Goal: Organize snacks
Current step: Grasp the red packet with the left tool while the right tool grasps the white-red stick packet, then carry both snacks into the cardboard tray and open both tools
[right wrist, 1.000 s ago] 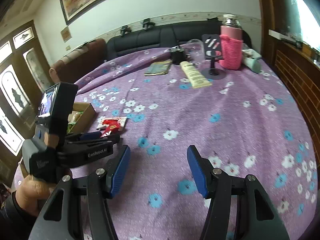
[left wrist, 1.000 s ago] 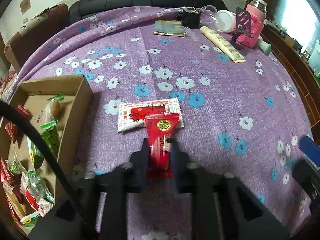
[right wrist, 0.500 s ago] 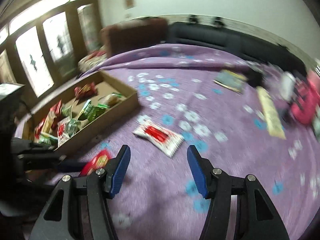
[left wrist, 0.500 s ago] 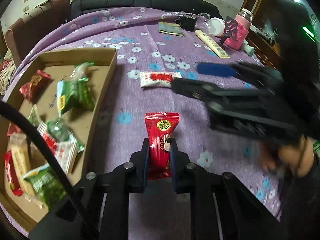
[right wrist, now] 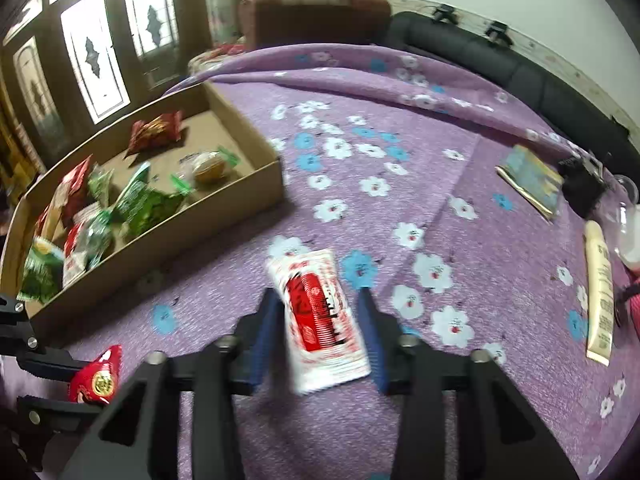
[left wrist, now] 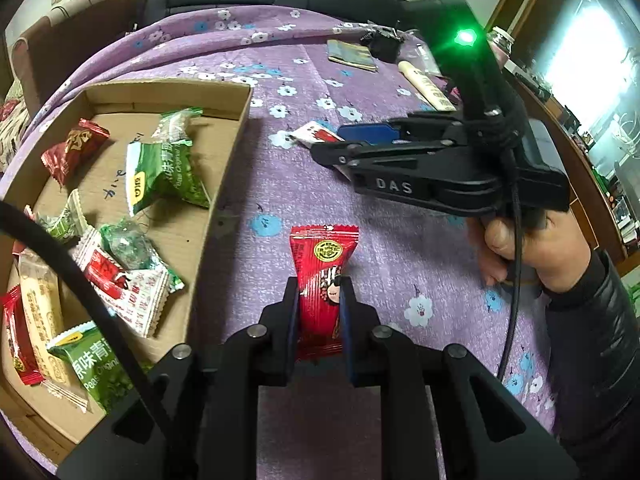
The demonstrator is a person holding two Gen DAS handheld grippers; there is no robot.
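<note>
The left tongs (left wrist: 319, 312) are clamped tight on a red snack packet (left wrist: 322, 276), gripping its lower half so the crimped top and round gold seal stand clear of the pads. Held this way, the packet hangs free above the purple flowered surface (left wrist: 400, 240), just to the right of the cardboard box (left wrist: 224, 184), which looks like a sensible carry for dropping it over the box wall.

The right tongs (right wrist: 322, 332) straddle a white packet with a red panel (right wrist: 318, 318) that lies flat on the surface. Their jaws are closing, with the packet between the blue pads, though a gap remains on both sides and the pads do not yet press it. The packet lies lengthwise between the pads, so they would meet its long edges. In the left wrist view only one end of this packet pokes out beyond the tongs, and a hand (left wrist: 532, 252) in a dark sleeve grips the handle.

The red packet is glossy and ribbed, with a small cartoon face near the pads. The white one is flat with serrated ends, its print blurred.

The box sits near the left edge of the surface and already holds a loose mix of green, red and white snack packets. Beyond the snacks, a cream tube (right wrist: 599, 300) and a small booklet (right wrist: 530, 180) lie well apart from them.
</note>
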